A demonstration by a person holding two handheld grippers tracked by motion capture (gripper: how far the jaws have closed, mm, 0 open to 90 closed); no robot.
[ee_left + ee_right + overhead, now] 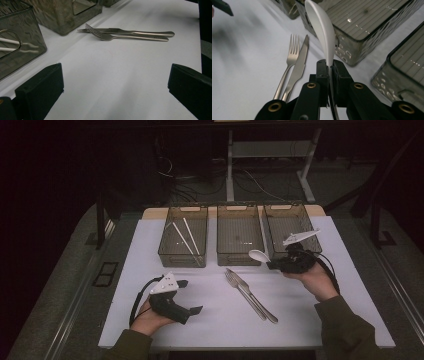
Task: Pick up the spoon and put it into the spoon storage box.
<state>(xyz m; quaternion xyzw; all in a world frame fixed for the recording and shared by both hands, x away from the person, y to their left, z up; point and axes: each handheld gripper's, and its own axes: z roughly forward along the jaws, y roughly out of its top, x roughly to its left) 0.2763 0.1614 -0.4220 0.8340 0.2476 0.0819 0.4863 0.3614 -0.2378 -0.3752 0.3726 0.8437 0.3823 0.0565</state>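
Observation:
My right gripper [329, 67] is shut on the handle of a white spoon [323, 30]; in the high view that spoon [259, 254] is held above the table in front of the middle bin [238, 232], with the right gripper [272, 264] pointing left. A metal fork [237, 286] and knife [252, 295] lie side by side on the white table [210, 320]; the left gripper view has the fork [110, 36] and knife [130, 31] ahead. My left gripper [189, 296] rests at the front left with its jaws wide apart and nothing between them.
Three smoky clear bins stand in a row at the back: the left bin [184, 236] holds two white sticks [186, 240], while the middle and right bin [290, 227] look bare inside. The floor lies beyond the table edges.

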